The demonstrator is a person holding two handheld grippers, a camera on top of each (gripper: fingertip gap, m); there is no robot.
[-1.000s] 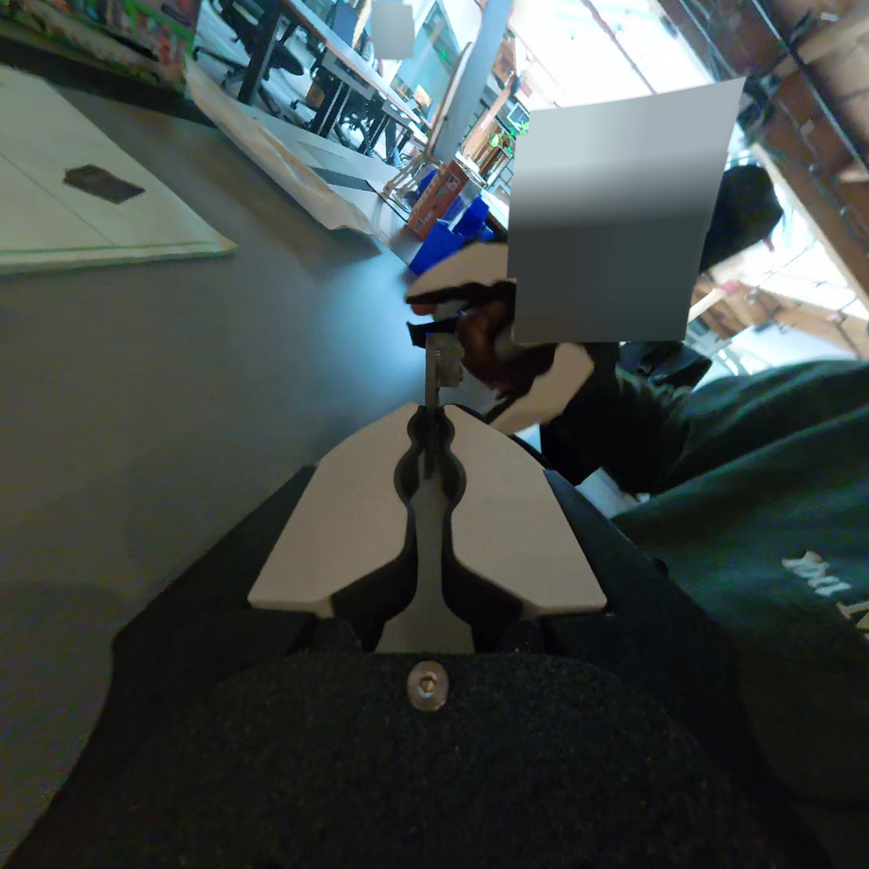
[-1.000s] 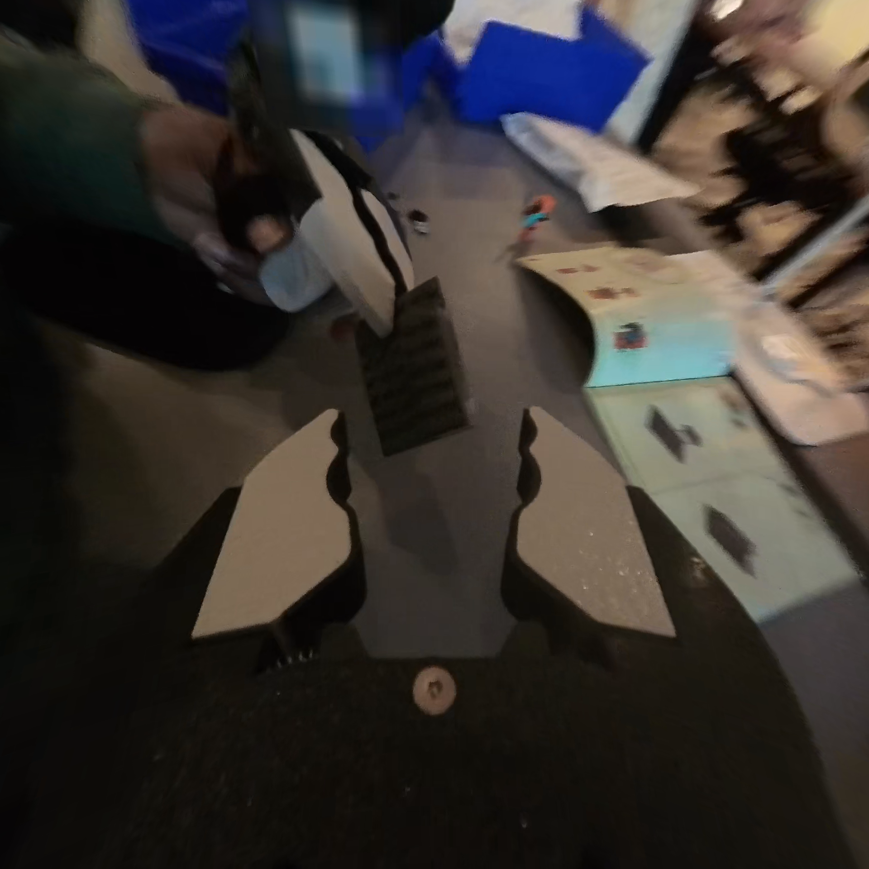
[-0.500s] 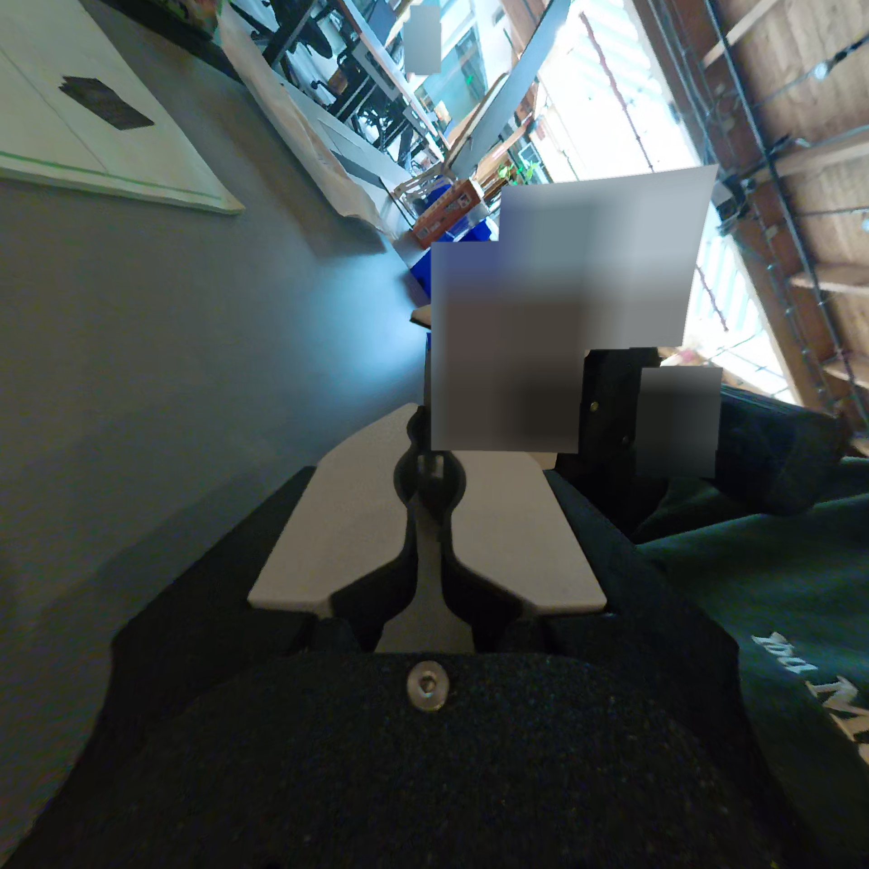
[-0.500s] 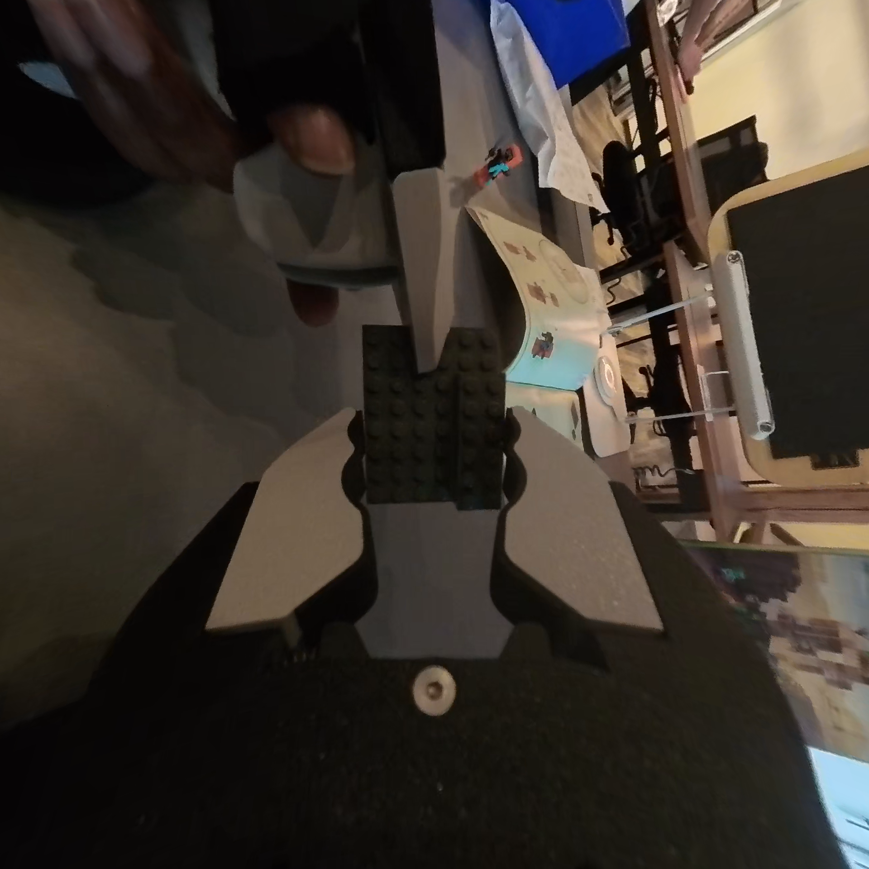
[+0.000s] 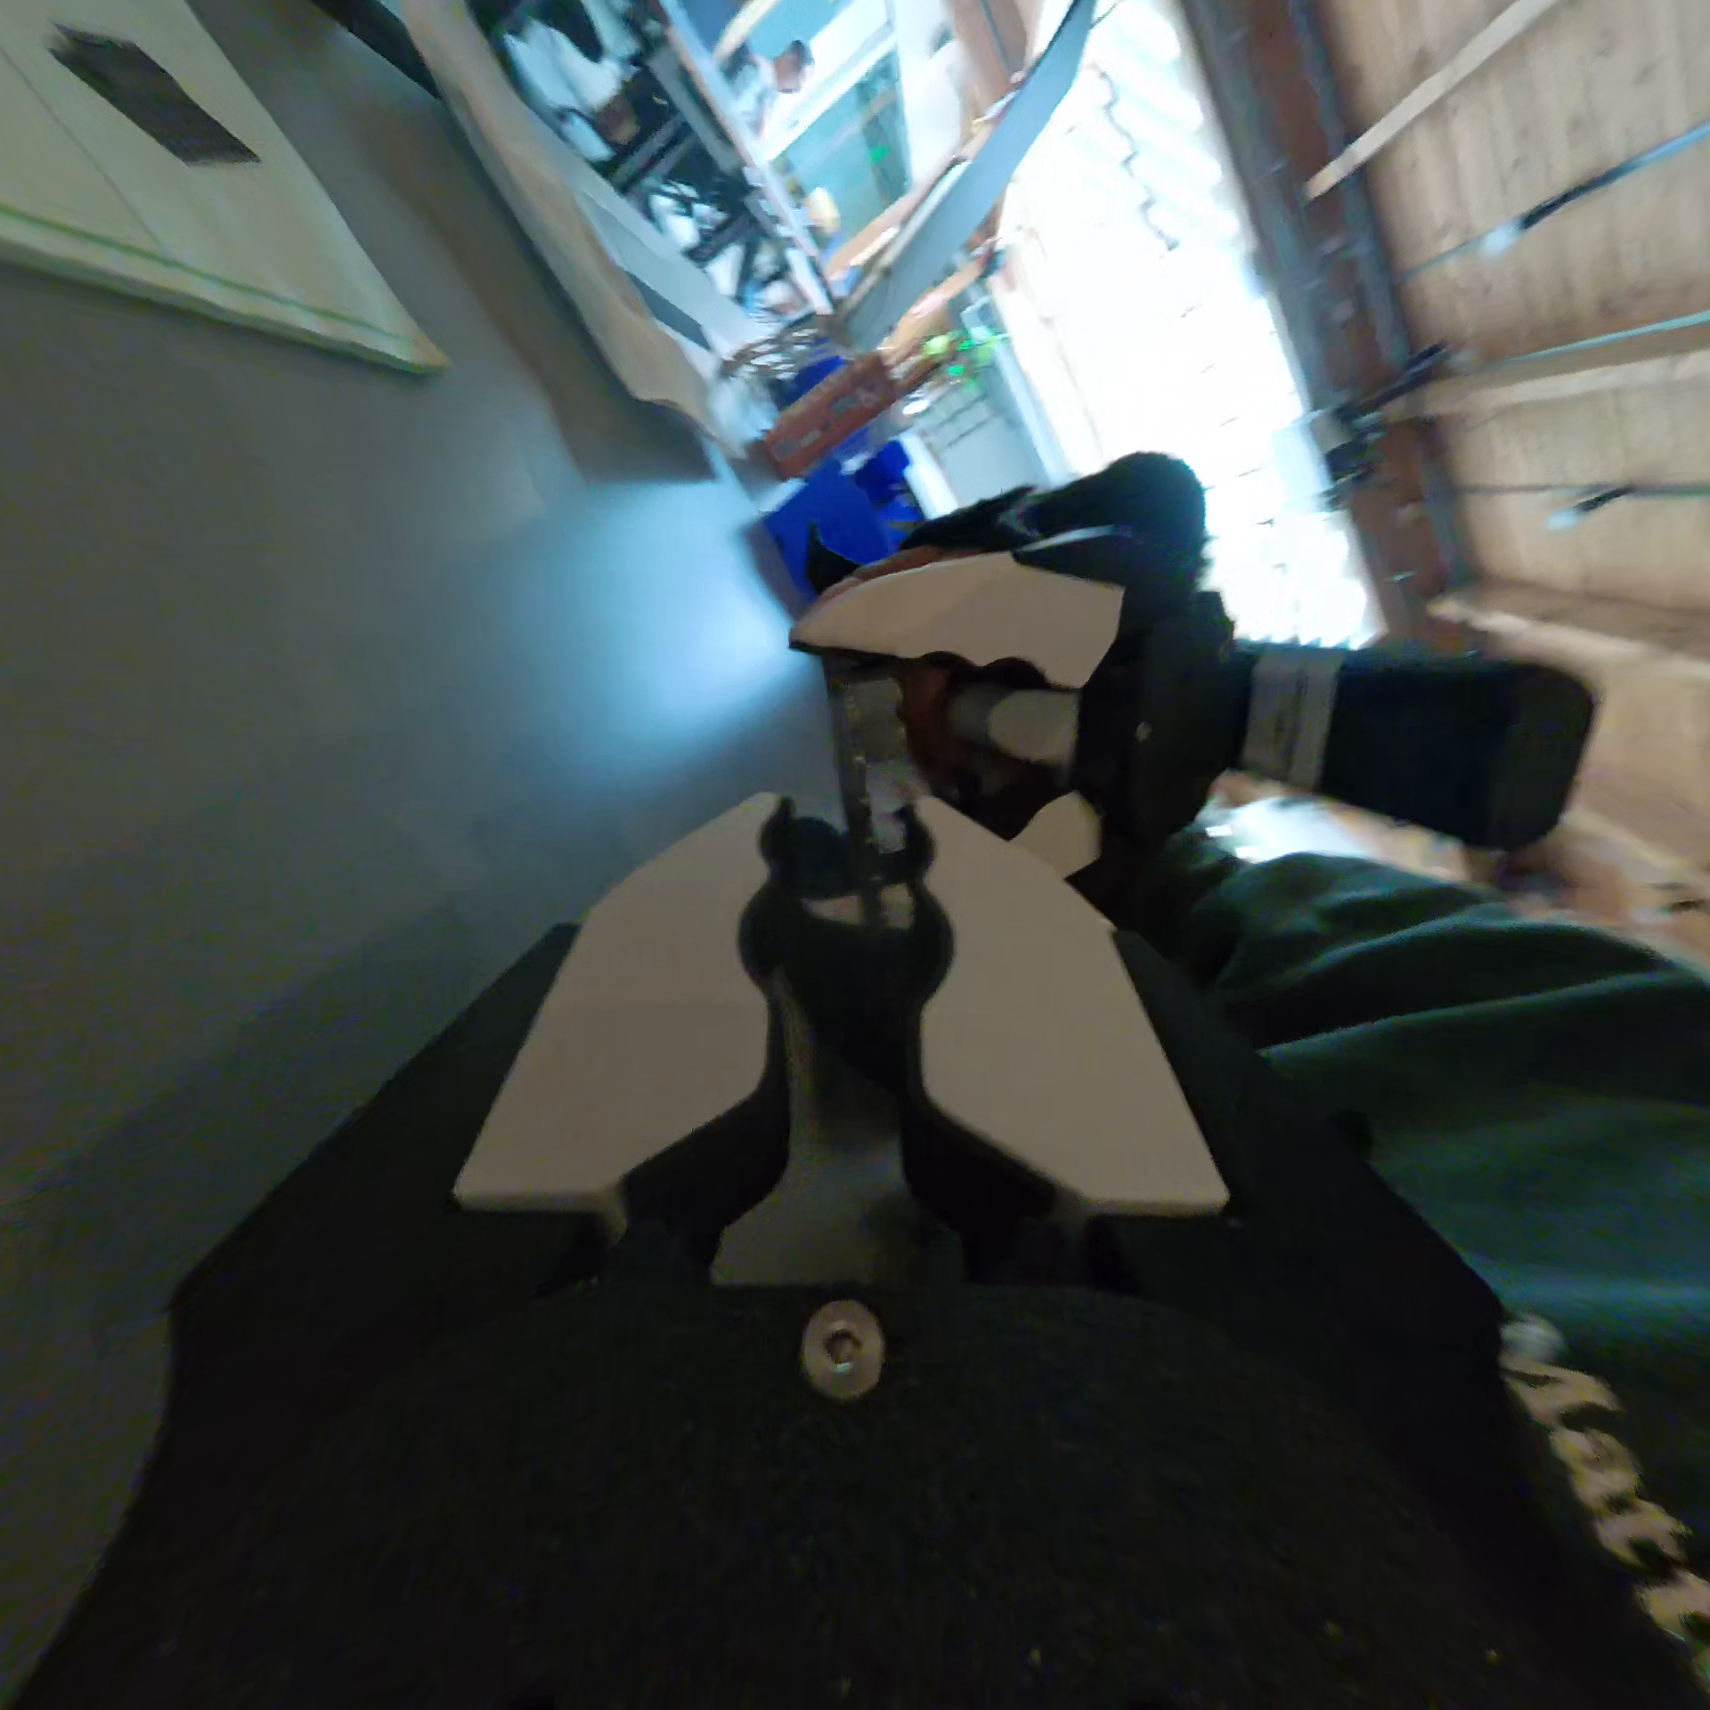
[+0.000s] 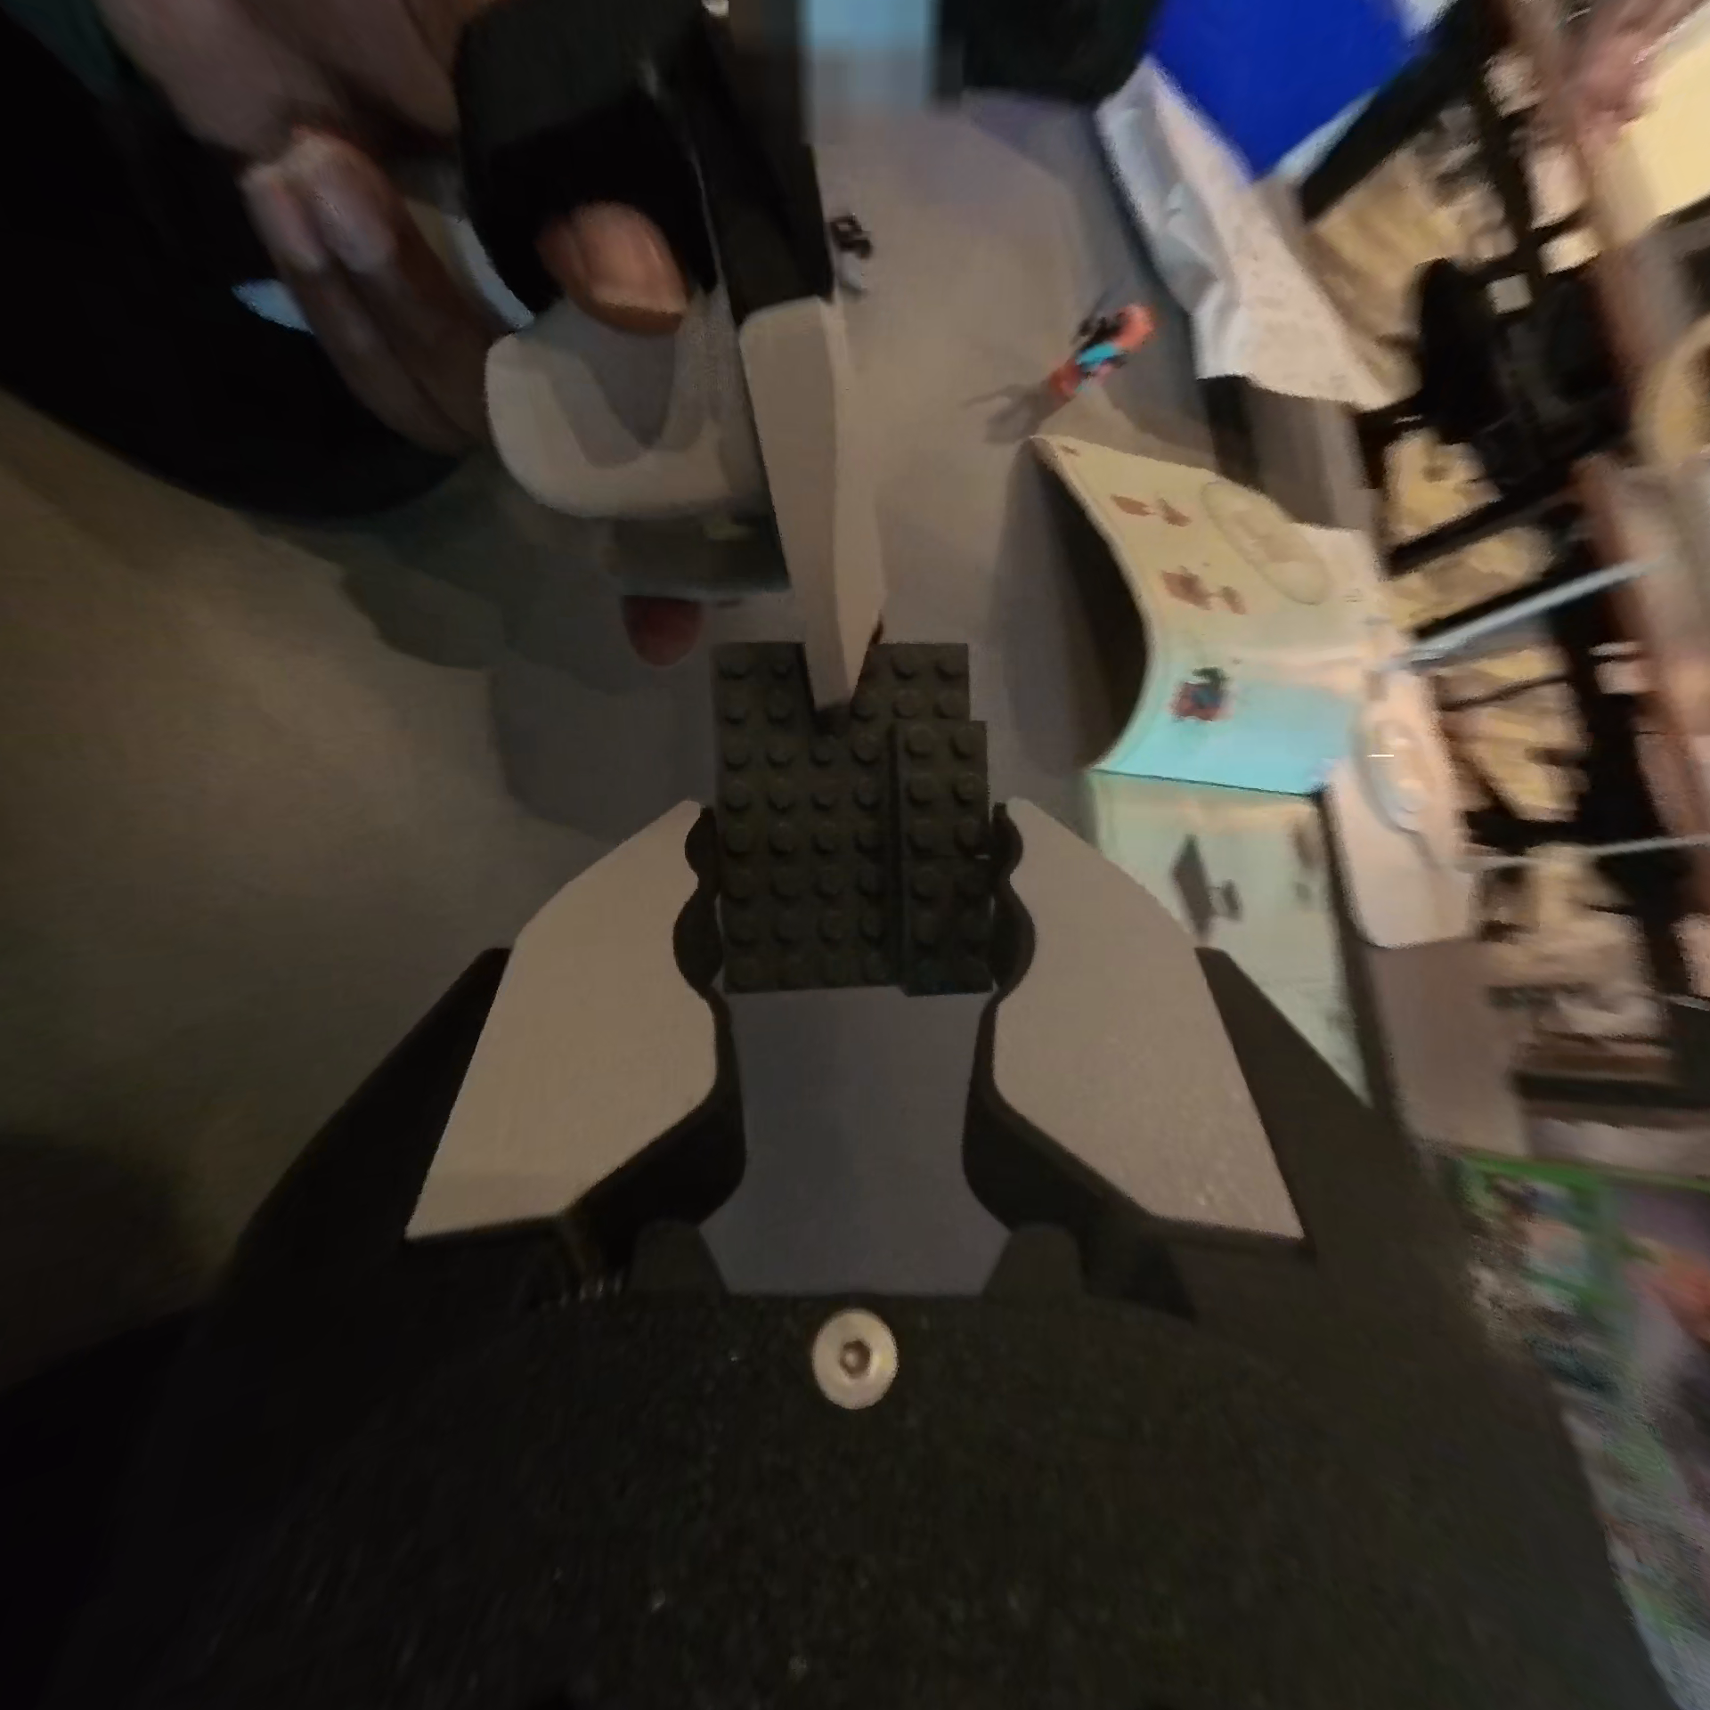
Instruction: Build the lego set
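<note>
The grey table fills the background of both views, tilted steeply in each. Only the right wrist view shows the open paper instruction booklet lying toward the table's far right edge, and beyond it a small red, blue and black brick figure standing alone on the surface. Only the left wrist view shows a flat white sheet with a dark printed shape near the table's far left corner, blue bins at its far end, and the person's dark green sleeve.

The black studded lego plate assembly is held off the table between both tools. In the right wrist view its studded face is toward the camera and its long axis runs away along the fingers; a narrower plate is stacked along its right side. The right gripper has its fingers half closed, pressing the plate's two long edges. The left gripper comes in from the far end, its fingers narrow and pinching the plate's far short edge. In the left wrist view the plate appears edge-on as a thin upright strip, blurred.
</note>
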